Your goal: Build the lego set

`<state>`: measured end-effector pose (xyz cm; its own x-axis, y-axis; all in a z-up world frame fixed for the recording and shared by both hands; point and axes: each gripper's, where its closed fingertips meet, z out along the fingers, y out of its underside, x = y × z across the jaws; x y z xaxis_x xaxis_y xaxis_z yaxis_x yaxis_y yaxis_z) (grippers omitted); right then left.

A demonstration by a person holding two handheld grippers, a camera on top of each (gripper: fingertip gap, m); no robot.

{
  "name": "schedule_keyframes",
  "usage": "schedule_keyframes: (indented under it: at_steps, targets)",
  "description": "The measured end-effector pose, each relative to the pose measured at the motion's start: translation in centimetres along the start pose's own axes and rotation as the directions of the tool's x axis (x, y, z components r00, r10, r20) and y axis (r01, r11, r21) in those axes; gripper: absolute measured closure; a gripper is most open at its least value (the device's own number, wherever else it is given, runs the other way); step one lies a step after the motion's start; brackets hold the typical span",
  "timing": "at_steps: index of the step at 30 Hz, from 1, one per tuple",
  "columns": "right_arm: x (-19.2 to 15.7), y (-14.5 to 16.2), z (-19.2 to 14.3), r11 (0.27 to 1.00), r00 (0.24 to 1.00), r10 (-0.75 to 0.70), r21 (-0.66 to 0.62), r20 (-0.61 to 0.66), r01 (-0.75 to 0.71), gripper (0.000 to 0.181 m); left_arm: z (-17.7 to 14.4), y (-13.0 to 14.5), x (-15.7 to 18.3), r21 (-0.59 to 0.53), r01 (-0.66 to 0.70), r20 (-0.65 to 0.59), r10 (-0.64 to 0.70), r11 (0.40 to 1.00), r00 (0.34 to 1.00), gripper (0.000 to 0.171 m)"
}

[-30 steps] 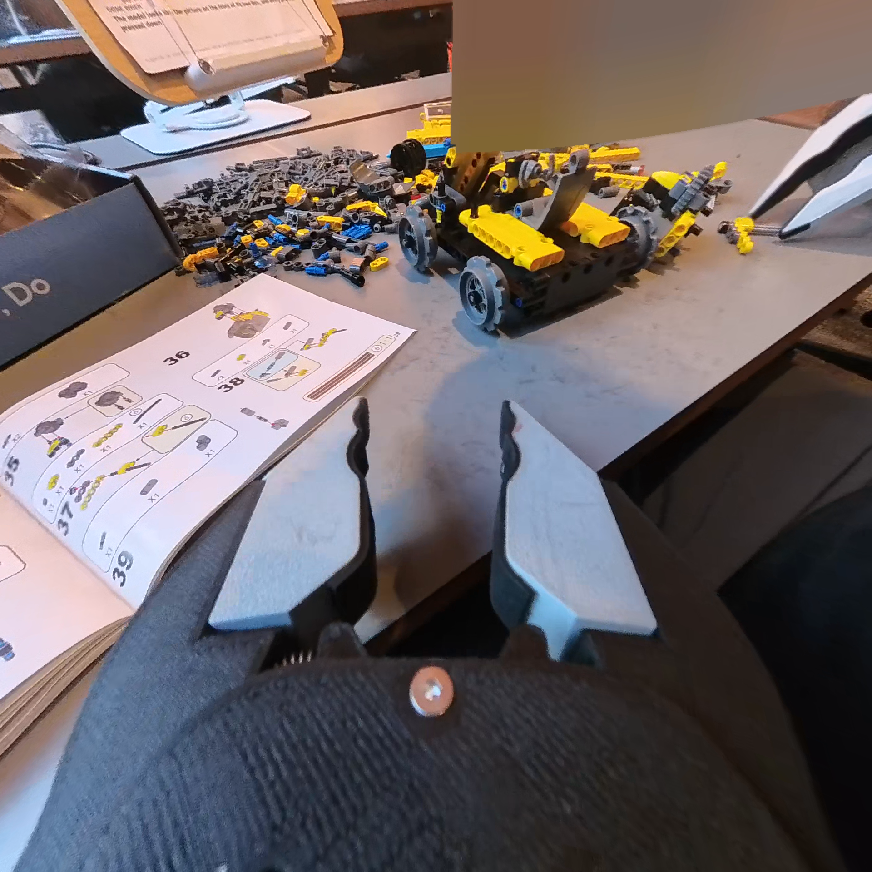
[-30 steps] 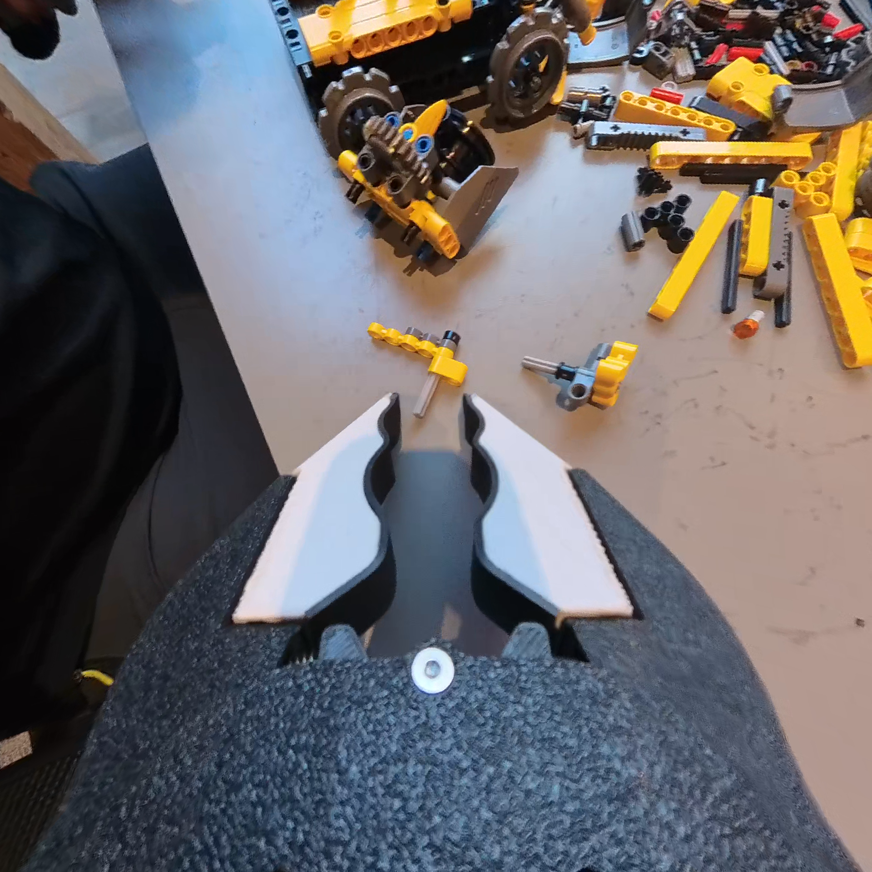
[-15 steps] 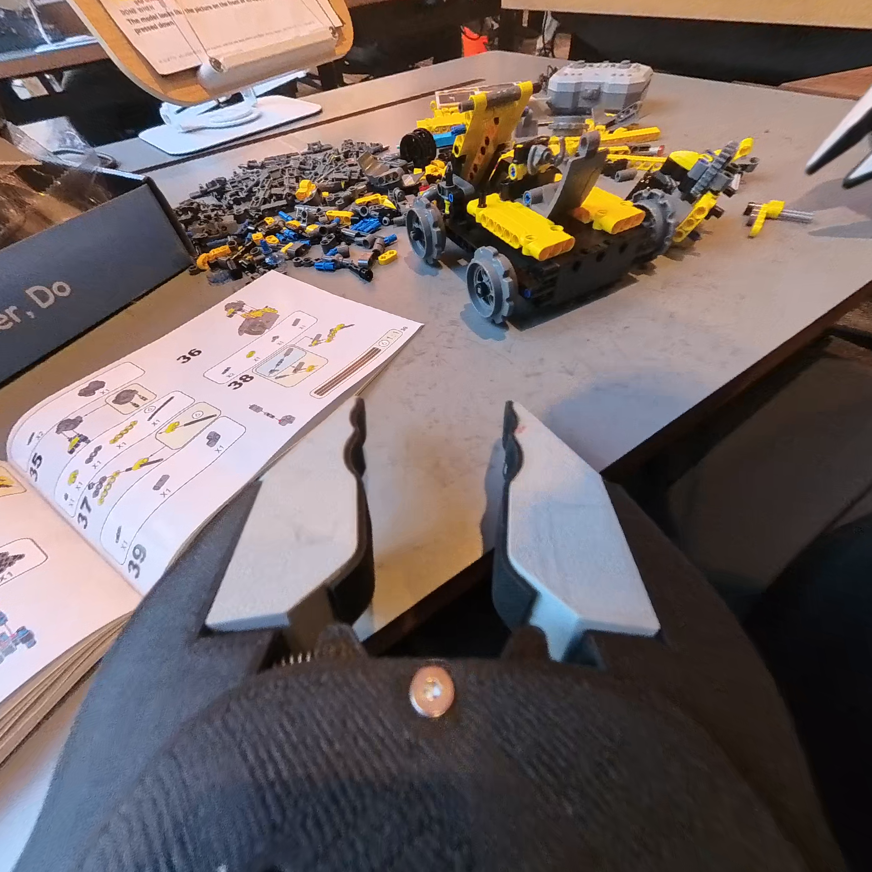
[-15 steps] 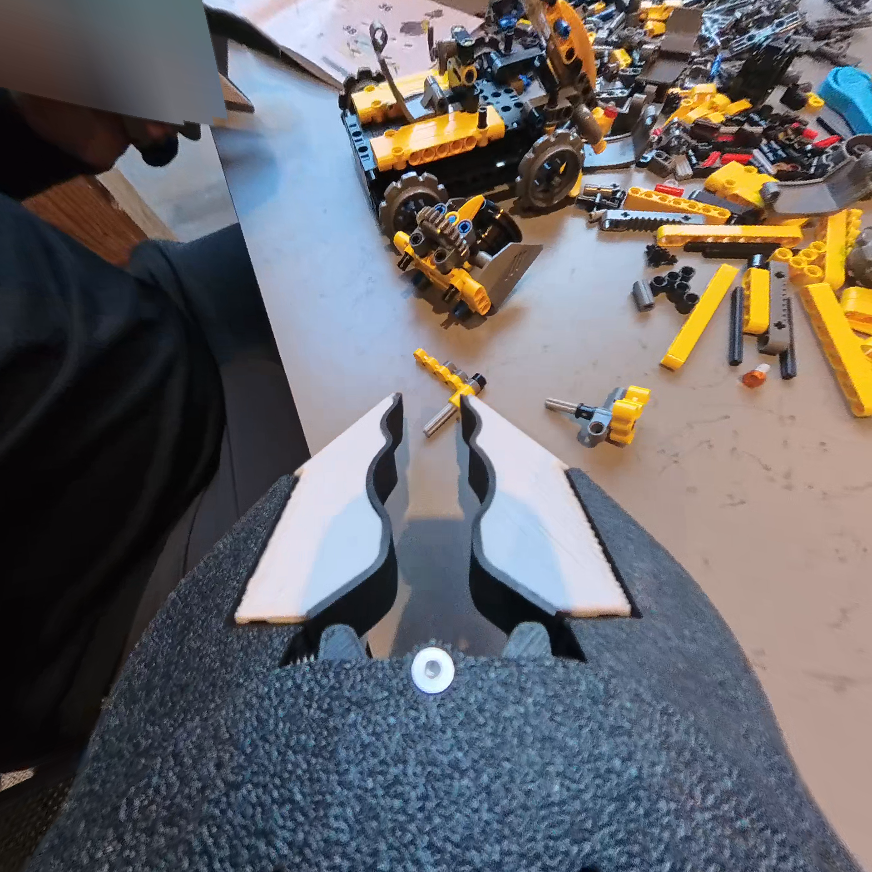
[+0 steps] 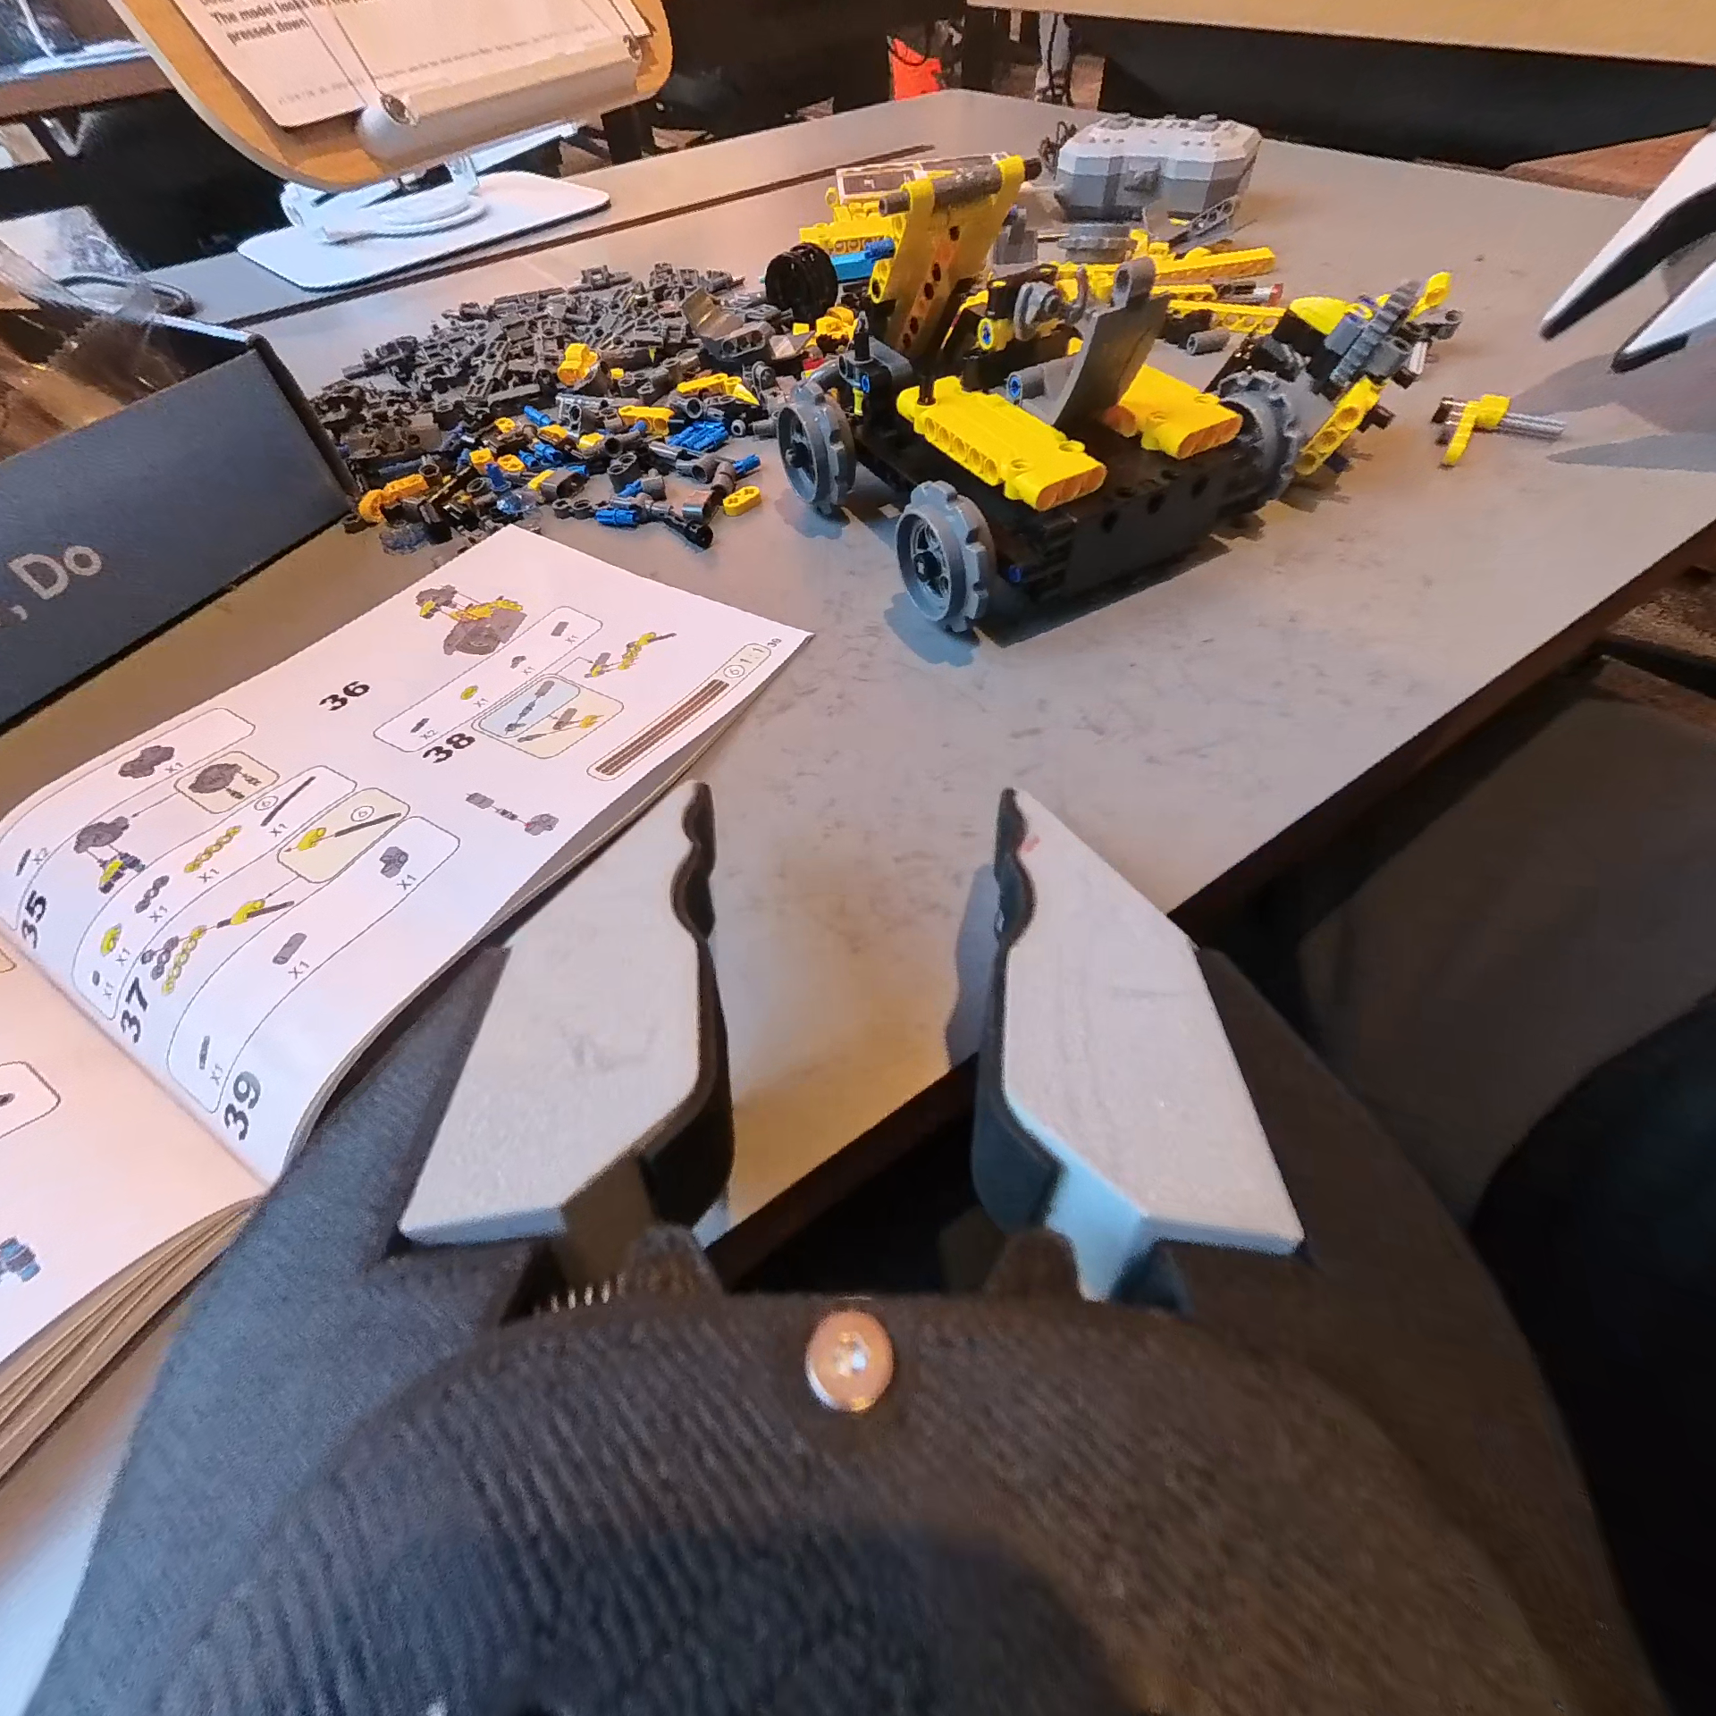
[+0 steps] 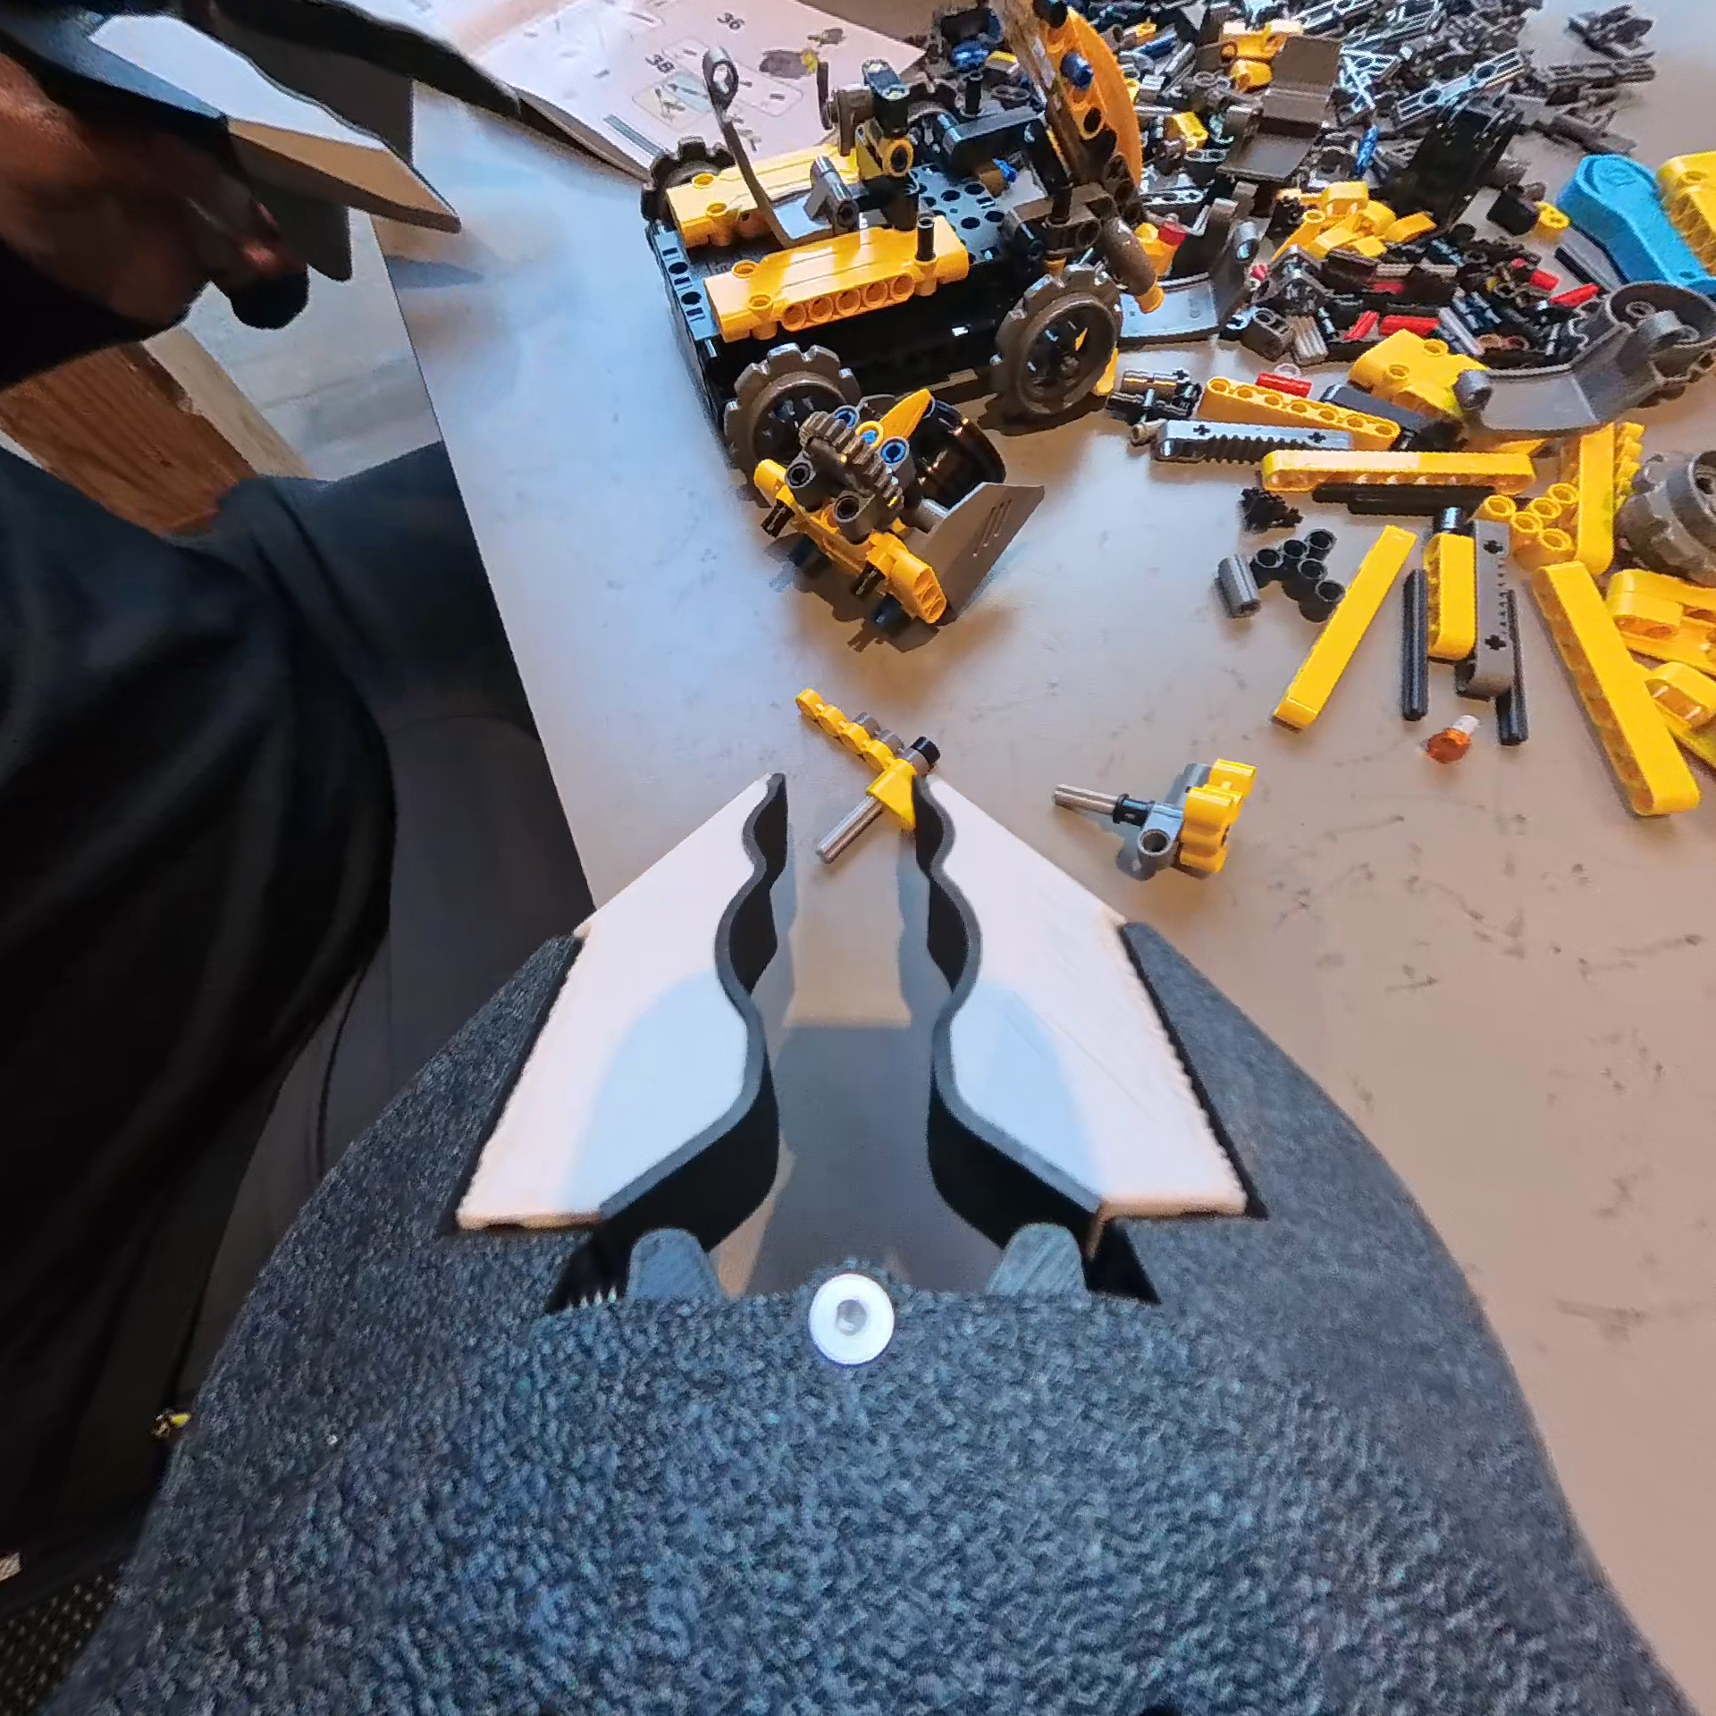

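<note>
In the left wrist view the left gripper [image 5: 850,817] hangs low over the near edge of the grey table [image 5: 1161,734], its two grey fingers spread wide with nothing between them. Just to its left lies the open white instruction booklet [image 5: 371,817], its near corner beside the left finger. Farther in stands the half-built yellow and black toy vehicle with grey toothed wheels [image 5: 1040,455], and to the left of that a scatter of small dark grey, blue and yellow pins and connectors [image 5: 557,399]. At the far left are a dark box [image 5: 139,501] and a white stand holding a printed sheet [image 5: 409,102]. In the right wrist view the right gripper [image 6: 850,794] sits just above the table near its edge, its pale fingers parted by a narrow gap and gripping nothing. A small yellow beam joined to a grey axle [image 6: 868,775] lies at its tips, the axle's end between the fingers and the yellow elbow touching or nearly touching the right finger; whether there is contact cannot be told. Just to the right lies a second small piece, yellow and grey with a short axle [image 6: 1175,817]. Beyond it rests a small geared yellow and black sub-assembly with a grey blade [image 6: 882,520], close against the vehicle's near wheel, and to the far right loose long yellow beams and black axles [image 6: 1486,576].
</note>
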<state>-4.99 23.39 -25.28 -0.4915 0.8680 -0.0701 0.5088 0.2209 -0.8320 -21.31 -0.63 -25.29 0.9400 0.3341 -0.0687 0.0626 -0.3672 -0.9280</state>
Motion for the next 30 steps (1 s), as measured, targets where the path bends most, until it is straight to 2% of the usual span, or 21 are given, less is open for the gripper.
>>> schedule_keyframes:
  at_steps: [11,18,21,23,30]
  targets:
    - [1.1,-0.7,-0.7,0.997,0.998,0.056,0.061,-0.023,-0.054,0.150,0.1,0.1,0.1,-0.005,-0.001,-0.006,0.001,1.000,1.000,0.111]
    - [4.5,0.0,-0.8,0.999,0.979,0.049,0.020,-0.200,-0.046,0.150,0.1,0.0,0.1,0.001,0.003,-0.007,-0.003,1.000,1.000,0.112]
    - [5.7,-0.4,-1.2,0.999,0.963,0.030,0.044,-0.269,-0.018,0.150,0.1,0.0,0.0,0.003,0.004,-0.007,-0.004,1.000,1.000,0.112]
    - [6.3,-0.7,-1.3,0.998,0.961,0.041,0.060,-0.272,-0.026,0.148,0.2,0.0,0.0,0.004,0.005,-0.008,-0.005,1.000,1.000,0.112]
    - [7.0,0.3,0.3,0.999,0.968,-0.007,-0.054,-0.249,-0.006,0.142,0.1,0.0,0.0,0.006,0.005,-0.007,-0.005,1.000,1.000,0.112]
